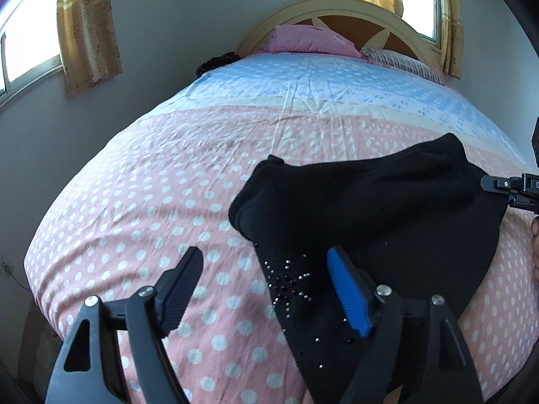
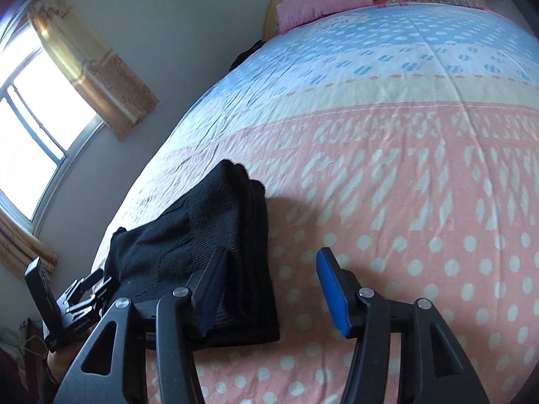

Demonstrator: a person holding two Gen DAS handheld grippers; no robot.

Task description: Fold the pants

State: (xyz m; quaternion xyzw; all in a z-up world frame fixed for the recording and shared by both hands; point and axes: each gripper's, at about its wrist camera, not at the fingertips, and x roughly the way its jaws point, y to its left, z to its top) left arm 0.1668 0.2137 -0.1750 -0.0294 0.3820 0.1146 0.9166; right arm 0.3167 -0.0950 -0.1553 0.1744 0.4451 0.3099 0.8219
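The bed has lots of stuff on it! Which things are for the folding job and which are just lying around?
For the job:
black pants, folded in a pile on the bedspread
left tool, open
right tool, open

Just lying about:
pink pillow
striped pillow
curtains
headboard

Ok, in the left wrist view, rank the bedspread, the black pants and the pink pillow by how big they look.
1. Bedspread, fills most of the view.
2. Black pants.
3. Pink pillow, though it lies far back by the headboard, so distance shrinks it.
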